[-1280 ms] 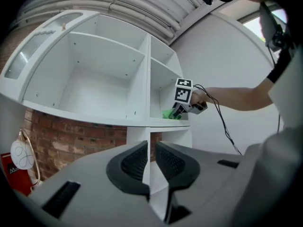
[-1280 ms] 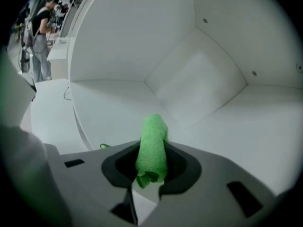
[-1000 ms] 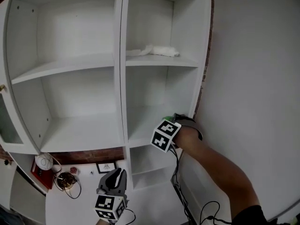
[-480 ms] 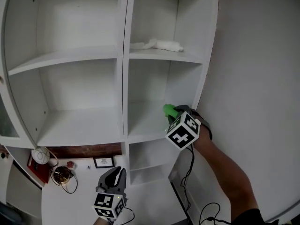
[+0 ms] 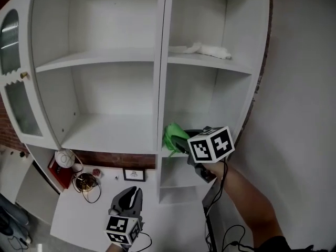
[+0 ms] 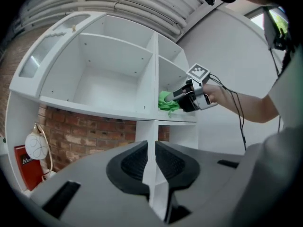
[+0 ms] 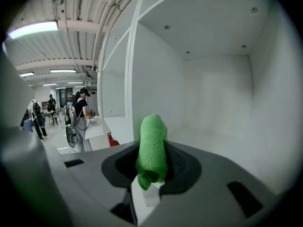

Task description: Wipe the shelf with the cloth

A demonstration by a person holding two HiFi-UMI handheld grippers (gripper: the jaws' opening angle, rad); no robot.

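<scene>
A white shelf unit (image 5: 157, 88) fills the head view. My right gripper (image 5: 181, 140) is shut on a folded green cloth (image 5: 172, 135) at the front left of the lower right compartment, beside the upright divider. The right gripper view shows the green cloth (image 7: 152, 148) standing up between the jaws, with the compartment's white board (image 7: 218, 143) behind it. In the left gripper view the green cloth (image 6: 166, 102) rests at the board's front edge. My left gripper (image 5: 132, 194) hangs low, away from the shelves, shut with nothing in it (image 6: 151, 162).
A white cloth (image 5: 205, 49) lies on the upper right shelf. A glazed door (image 5: 21, 88) stands open at the left. On the counter below lie a red item (image 5: 58, 171), cables (image 5: 86, 182) and a small frame (image 5: 134, 173). People (image 7: 80, 117) stand far off.
My right gripper has moved left and forward from deep in the lower right compartment to its front left corner, bringing the green cloth into view. The left gripper has stayed low.
</scene>
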